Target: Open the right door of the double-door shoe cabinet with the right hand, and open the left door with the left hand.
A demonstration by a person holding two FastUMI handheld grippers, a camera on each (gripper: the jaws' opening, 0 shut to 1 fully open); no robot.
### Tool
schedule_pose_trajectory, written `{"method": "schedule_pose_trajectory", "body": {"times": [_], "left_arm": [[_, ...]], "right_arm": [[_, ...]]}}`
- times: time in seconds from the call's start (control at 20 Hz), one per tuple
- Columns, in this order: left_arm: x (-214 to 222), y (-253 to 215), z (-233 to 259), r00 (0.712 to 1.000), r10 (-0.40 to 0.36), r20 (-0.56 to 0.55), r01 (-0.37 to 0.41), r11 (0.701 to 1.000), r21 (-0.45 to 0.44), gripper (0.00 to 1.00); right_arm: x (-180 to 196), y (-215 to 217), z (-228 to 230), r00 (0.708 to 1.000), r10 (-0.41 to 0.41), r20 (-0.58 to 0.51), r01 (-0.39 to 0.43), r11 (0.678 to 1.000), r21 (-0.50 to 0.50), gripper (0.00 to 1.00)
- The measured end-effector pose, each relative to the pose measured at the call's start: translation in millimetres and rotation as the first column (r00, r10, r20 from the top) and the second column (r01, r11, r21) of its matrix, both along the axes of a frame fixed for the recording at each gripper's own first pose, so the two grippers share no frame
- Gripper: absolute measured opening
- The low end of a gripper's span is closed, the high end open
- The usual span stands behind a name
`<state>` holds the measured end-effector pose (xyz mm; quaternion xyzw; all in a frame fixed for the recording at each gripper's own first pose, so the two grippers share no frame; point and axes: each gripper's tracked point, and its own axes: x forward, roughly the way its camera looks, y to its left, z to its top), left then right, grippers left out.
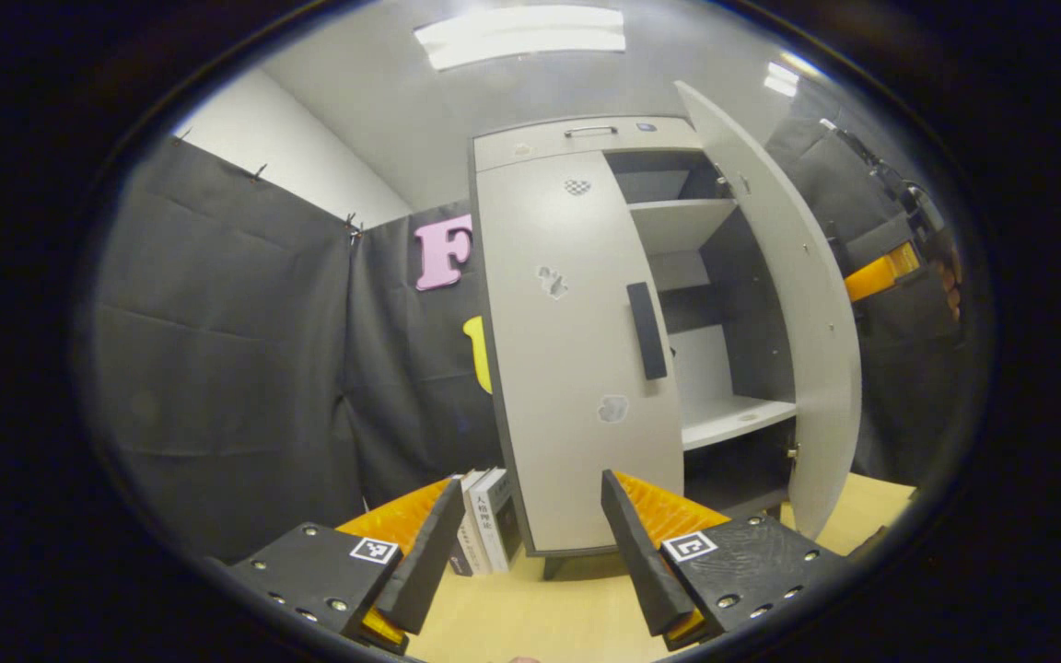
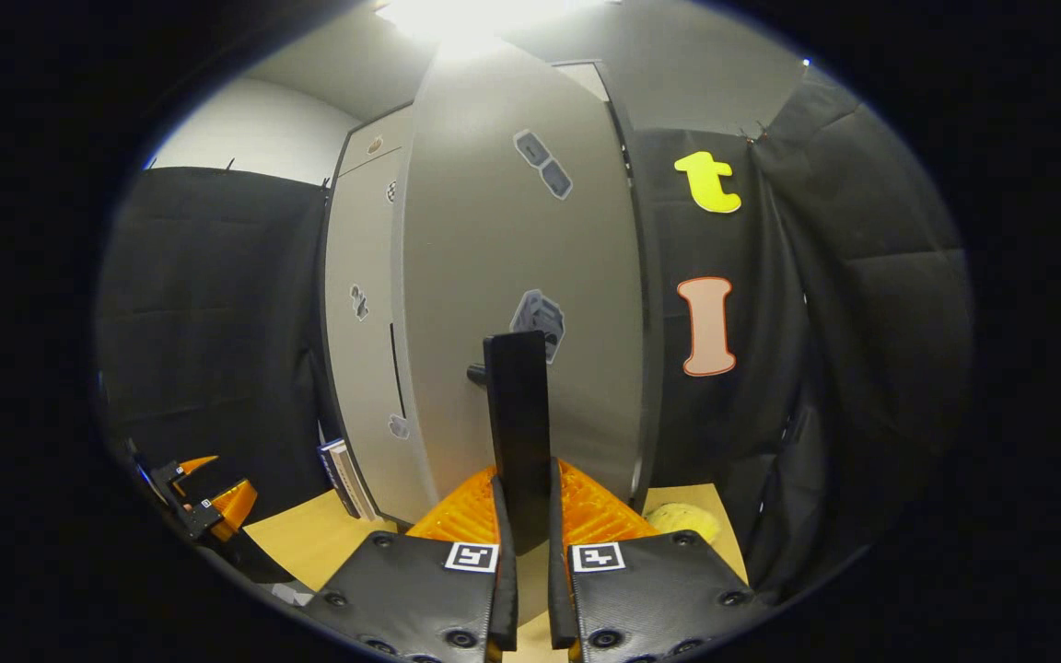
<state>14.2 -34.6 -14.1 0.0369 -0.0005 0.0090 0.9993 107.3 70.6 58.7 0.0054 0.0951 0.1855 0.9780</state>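
Right gripper view has the right tool (image 2: pixel 525 543) closed on the black handle of the right door (image 2: pixel 519 433), which rises at frame centre from between its two fingers, both pressing its sides; the right door (image 2: pixel 512 249) stands swung out and takes up the middle of the frame. Left gripper view shows the left tool (image 1: pixel 530 543) with fingers spread wide and nothing between them, low in the frame, well short of the left door (image 1: pixel 567 368), which is shut, its black handle (image 1: pixel 647 330) just right of centre. The likeliest trouble, as I judge it, is the clamped handle slipping or twisting if the pull does not follow the door's arc, which could also drag or rock the shoe cabinet (image 1: pixel 586 138) on its short legs. The left tool may miss the narrow left handle if it comes in off-line, or knock the door face. Books (image 1: pixel 486 520) lean by the cabinet's lower left corner and could be clipped by a low approach. A pale wooden surface (image 1: pixel 549 608) carries the cabinet; a yellowish lump (image 2: pixel 682 518) lies on it at lower right. Black cloth walls close the booth, white wall and ceiling lights above.
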Motion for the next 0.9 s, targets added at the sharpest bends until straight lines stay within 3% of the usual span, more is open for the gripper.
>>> {"method": "schedule_pose_trajectory", "body": {"times": [0.1, 0.15, 0.45, 0.5, 0.55, 0.65, 0.9], "left_arm": [[5.5, -13.7, 1.8, 1.0, -0.02, 0.005, 0.02, 1.0, -0.008, 0.88], [7.5, -21.1, 2.3, 0.999, -0.031, 0.008, 0.031, 0.999, -0.011, 0.88], [12.9, -61.4, 6.2, 0.995, -0.094, 0.011, 0.094, 0.995, -0.012, 0.89], [12.7, -66.1, 7.8, 0.995, -0.103, 0.011, 0.103, 0.995, -0.014, 0.88], [14.0, -70.5, 9.1, 0.994, -0.108, 0.01, 0.108, 0.994, -0.013, 0.88], [11.2, -77.4, 10.7, 0.993, -0.114, 0.01, 0.114, 0.993, -0.01, 0.89], [13.3, -86.5, 16.3, 0.992, -0.123, -0.003, 0.123, 0.992, -0.009, 0.88]], "right_arm": [[1.7, -9.0, 0.3, 0.999, -0.033, 0.003, 0.033, 0.999, 0.003, 0.11], [2.5, -13.0, 0.2, 0.999, -0.049, -0.001, 0.049, 0.999, 0.01, 0.14], [15.7, -55.7, -0.4, 0.981, -0.191, 0.038, 0.192, 0.981, -0.032, 0.13], [6.8, -52.9, 4.3, 0.985, -0.168, 0.029, 0.169, 0.986, -0.002, 0.12], [13.7, -43.4, 2.1, 0.988, -0.151, 0.021, 0.151, 0.988, 0.025, 0.0], [13.6, -46.5, 0.1, 0.987, -0.155, 0.037, 0.155, 0.988, 0.005, 0.07], [4.2, -56.1, 1.6, 0.986, -0.156, 0.058, 0.158, 0.987, -0.024, 0.07]]}}
